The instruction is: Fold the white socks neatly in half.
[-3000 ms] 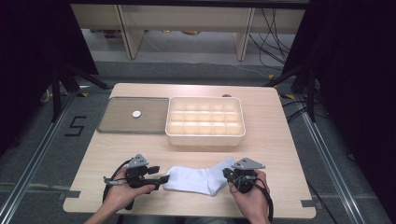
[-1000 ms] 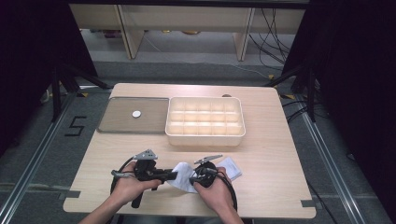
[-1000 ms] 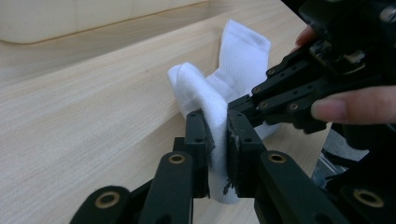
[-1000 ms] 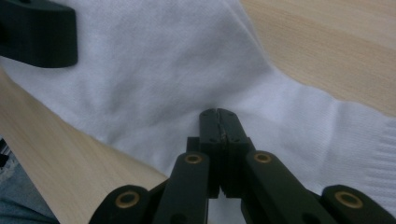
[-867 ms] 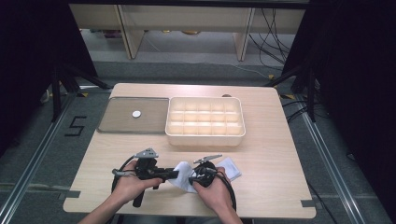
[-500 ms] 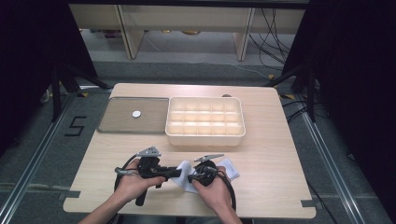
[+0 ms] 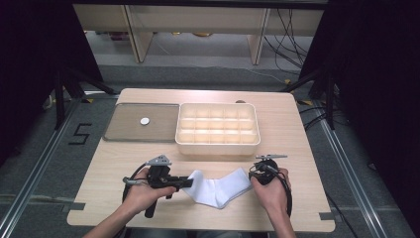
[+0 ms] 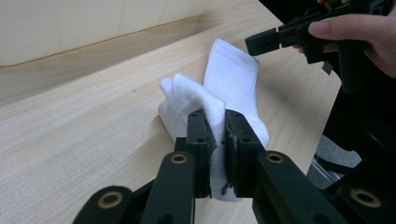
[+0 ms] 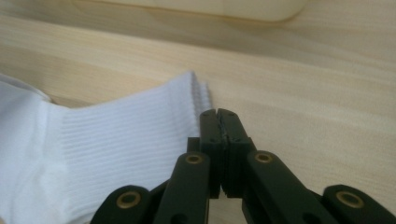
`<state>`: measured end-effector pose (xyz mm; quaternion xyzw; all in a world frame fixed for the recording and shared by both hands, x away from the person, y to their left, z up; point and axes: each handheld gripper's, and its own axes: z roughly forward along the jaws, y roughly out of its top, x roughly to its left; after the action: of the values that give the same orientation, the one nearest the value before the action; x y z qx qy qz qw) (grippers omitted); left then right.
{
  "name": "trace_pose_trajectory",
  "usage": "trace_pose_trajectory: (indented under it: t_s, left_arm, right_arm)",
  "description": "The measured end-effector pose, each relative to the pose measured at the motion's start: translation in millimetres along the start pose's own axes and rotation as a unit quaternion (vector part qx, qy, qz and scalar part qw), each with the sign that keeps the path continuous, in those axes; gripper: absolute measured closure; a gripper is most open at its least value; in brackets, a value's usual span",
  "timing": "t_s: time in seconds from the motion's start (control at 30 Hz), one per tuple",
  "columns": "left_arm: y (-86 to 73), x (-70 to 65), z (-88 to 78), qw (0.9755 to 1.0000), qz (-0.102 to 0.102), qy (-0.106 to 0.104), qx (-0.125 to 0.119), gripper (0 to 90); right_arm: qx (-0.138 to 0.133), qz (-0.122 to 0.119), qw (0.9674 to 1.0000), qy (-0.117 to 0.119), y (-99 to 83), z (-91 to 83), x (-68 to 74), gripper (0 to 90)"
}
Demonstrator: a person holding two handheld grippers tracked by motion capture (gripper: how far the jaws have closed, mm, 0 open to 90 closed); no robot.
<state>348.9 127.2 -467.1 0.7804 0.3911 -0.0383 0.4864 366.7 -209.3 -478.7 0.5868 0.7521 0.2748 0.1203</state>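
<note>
A white sock (image 7: pixel 218 188) lies bent in a shallow V near the table's front edge, between my two grippers. My left gripper (image 7: pixel 187 182) is shut on its left end; in the left gripper view the white fabric (image 8: pixel 233 74) is pinched between the jaws of this gripper (image 8: pixel 215 123). My right gripper (image 7: pixel 252 174) is at the sock's ribbed cuff (image 9: pixel 116 140). In the right gripper view this gripper (image 9: pixel 218 114) is shut with nothing between the jaws, just right of the cuff's edge. The left gripper view also shows the right gripper (image 8: pixel 261 42) beyond the sock.
A cream box (image 7: pixel 218 130) with several compartments stands behind the sock at mid-table. Left of it lies a flat grey tray (image 7: pixel 124 124) with a small white disc (image 7: pixel 144 120). Bare wood lies at the right of the table (image 7: pixel 287 148).
My right hand has moved right, away from the left gripper. The sock, bunched up between the hands before, now lies spread out. The left hand has stayed in place.
</note>
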Motion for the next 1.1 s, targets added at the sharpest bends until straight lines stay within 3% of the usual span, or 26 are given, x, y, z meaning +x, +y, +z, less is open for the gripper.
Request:
trace_pose_trajectory:
  t_s: [0.1, 0.17, 0.4, 0.5, 0.6, 0.77, 0.8, 0.97, 1.0, 1.1]
  left_arm:
    - [0.5, -0.9, -0.1, 1.0, 0.001, 0.004, 0.0, 81.0]
    - [1.3, -0.6, -0.2, 1.0, 0.002, 0.001, 0.001, 81.0]
    - [4.6, -1.8, 1.5, 1.0, 0.004, 0.004, -0.005, 81.0]
    - [4.8, -3.3, 2.4, 1.0, 0.005, 0.001, -0.007, 81.0]
    - [4.2, -4.2, 3.1, 0.9999, 0.003, 0.007, -0.008, 81.0]
    - [3.5, -4.6, 5.5, 1.0, 0.004, 0.001, -0.003, 81.0]
    - [3.5, -6.1, 6.2, 0.9999, 0.004, 0.006, -0.007, 81.0]
    - [3.6, -6.6, 8.3, 1.0, 0.009, -0.001, 0.0, 81.0]
    - [3.1, -8.2, 10.0, 0.9999, 0.011, 0.008, 0.006, 81.0]
    - [2.2, -8.7, 12.5, 0.9999, 0.011, 0.007, 0.007, 81.0]
  right_arm:
    - [0.007, -0.001, 1.0, 0.001, -1.7, 4.0, 0.7, 89.0]
    - [0.011, -0.008, 0.9999, -0.011, -2.4, 7.0, 0.4, 89.0]
    - [0.027, -0.006, 0.9996, 0.0, -3.6, 11.7, 7.5, 88.9]
    - [0.028, -0.002, 0.9996, 0.0, -5.2, 14.5, 11.7, 88.6]
    - [0.024, -0.019, 0.9995, 0.003, -6.8, 15.4, 13.3, 88.3]
    - [0.024, -0.015, 0.9996, 0.006, -7.9, 14.9, 18.0, 87.9]
    - [0.034, -0.005, 0.9994, 0.002, -7.8, 14.6, 21.1, 87.9]
    - [0.03, -0.013, 0.9994, 0.006, -8.6, 14.8, 25.2, 87.2]
    - [0.032, -0.013, 0.9994, 0.006, -8.7, 14.7, 26.5, 87.1]
    - [0.031, -0.018, 0.9993, 0.007, -9.3, 15.4, 28.2, 87.0]
